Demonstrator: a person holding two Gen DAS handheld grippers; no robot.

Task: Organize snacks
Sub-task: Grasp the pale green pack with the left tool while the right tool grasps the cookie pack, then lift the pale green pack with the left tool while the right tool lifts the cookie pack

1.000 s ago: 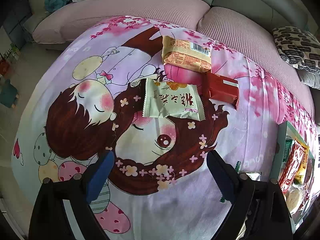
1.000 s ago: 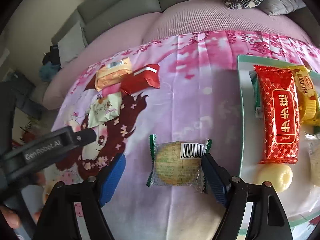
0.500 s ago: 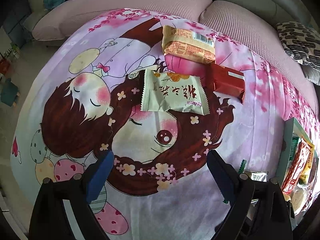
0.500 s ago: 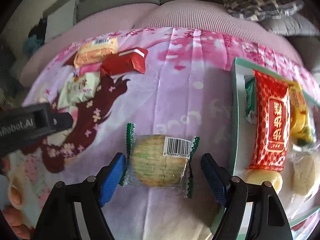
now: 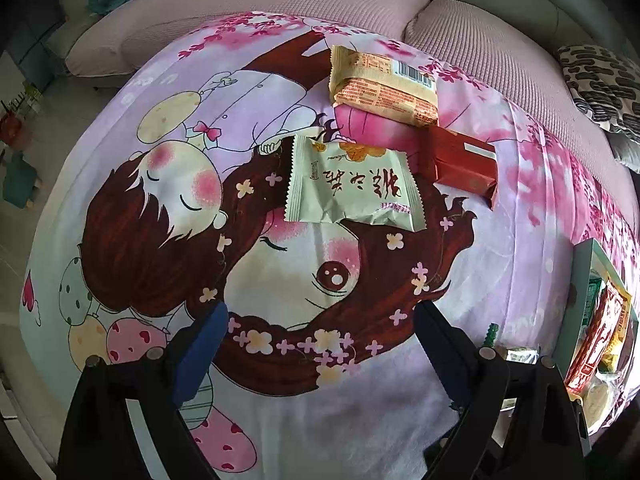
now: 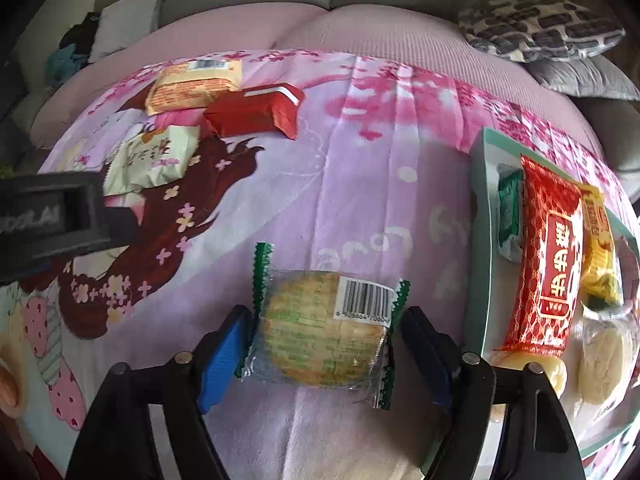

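Observation:
My right gripper (image 6: 328, 332) is open, its fingers on either side of a clear-wrapped round cookie packet (image 6: 320, 328) with green ends, lying on the cartoon cloth. My left gripper (image 5: 320, 328) is open and empty above the cloth. Ahead of it lie a pale green packet (image 5: 352, 188), an orange packet (image 5: 380, 86) and a red packet (image 5: 460, 164). These also show in the right wrist view: the green packet (image 6: 156, 156), the orange packet (image 6: 192, 88), the red packet (image 6: 252, 110). A teal tray (image 6: 476, 240) at right holds a long red packet (image 6: 548, 264), a yellow packet (image 6: 596, 252) and other snacks.
A pink-covered sofa (image 5: 280, 8) curves behind the cloth, with a patterned cushion (image 6: 536, 24) at the back right. The tray (image 5: 580, 300) shows at the left wrist view's right edge. The left gripper's body (image 6: 52, 220) shows at the right wrist view's left edge.
My right gripper has moved forward so the cookie packet now lies between its fingers. My left gripper has drifted slightly; the packets ahead appear a little nearer.

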